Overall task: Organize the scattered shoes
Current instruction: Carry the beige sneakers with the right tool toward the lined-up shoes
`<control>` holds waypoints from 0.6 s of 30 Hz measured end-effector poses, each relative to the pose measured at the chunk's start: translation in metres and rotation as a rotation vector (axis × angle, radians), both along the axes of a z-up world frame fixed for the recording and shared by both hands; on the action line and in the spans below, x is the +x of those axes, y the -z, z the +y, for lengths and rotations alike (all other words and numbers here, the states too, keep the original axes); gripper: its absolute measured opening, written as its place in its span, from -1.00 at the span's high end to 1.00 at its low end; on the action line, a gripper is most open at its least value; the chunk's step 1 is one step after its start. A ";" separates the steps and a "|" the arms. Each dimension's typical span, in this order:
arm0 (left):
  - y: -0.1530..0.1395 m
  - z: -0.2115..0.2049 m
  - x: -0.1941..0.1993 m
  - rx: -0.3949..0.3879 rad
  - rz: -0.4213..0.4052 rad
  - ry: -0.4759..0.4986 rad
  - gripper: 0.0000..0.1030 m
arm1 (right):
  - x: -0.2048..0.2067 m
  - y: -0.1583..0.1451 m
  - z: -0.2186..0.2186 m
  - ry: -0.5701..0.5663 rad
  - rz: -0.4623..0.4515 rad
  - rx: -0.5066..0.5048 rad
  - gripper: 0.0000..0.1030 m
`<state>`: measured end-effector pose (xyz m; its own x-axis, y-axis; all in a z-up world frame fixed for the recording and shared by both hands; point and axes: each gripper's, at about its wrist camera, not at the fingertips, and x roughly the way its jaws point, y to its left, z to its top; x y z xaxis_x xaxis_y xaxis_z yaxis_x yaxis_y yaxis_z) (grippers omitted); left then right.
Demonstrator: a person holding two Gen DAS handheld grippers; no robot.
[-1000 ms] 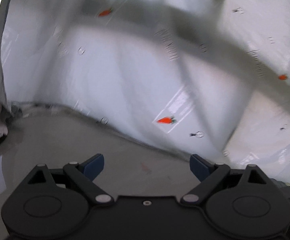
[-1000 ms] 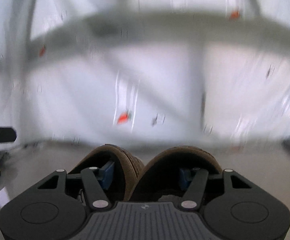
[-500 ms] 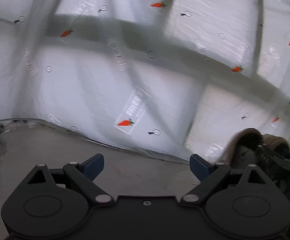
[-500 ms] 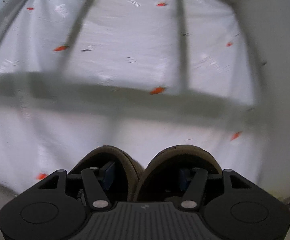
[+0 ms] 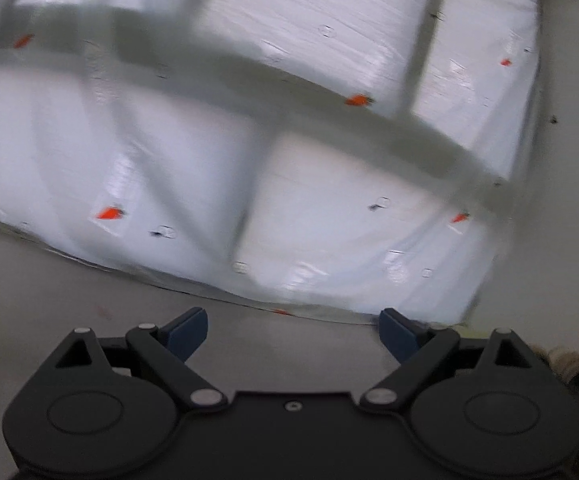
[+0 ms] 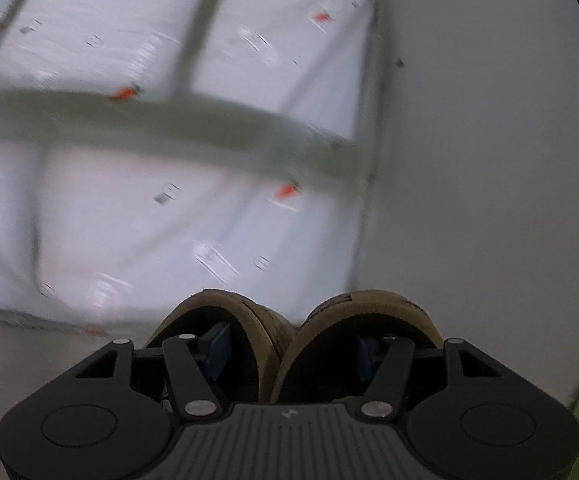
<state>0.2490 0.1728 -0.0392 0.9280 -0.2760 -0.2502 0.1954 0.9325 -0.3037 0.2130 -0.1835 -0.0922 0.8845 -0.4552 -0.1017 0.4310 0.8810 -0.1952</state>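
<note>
Carrying two shoes in one grip is the main risk. Left to right:

Left gripper (image 5: 293, 330): jaws spread wide, nothing between them, hovering low over the grey floor (image 5: 69, 292) and aimed at the foot of the white plastic sheet (image 5: 329, 216) (carrot print, grey frame bars showing through). A furry brown bit at that view's right edge (image 5: 565, 364) is probably the pair, too cut off to say for sure.

Right gripper (image 6: 293, 350): jaws pinching a pair of brown shoes (image 6: 289, 336), one pad inside each shoe, inner walls squeezed together. Toes point forward toward the sheet and the pale wall (image 6: 481, 160), tool roughly level.

Failure modes:
- Either shoe could slip out, since only the soft walls are clamped (can't see how deep the pads sit).
- Toes could snag or punch the sheet if pushed further forward; both views are smeared, which suggests fast motion.
- The idle left tool could clip the sheet's bottom edge.
</note>
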 end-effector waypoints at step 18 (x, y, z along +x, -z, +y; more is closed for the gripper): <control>0.030 -0.254 0.040 -0.038 0.088 0.028 -0.80 | 0.055 0.029 -0.246 -0.020 0.180 0.102 -0.17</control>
<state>0.2889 -0.0807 -0.0696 0.8948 -0.3121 -0.3192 0.1919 0.9145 -0.3563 0.2683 -0.4295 -0.1217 0.8565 -0.4174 -0.3036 0.3799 0.9080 -0.1766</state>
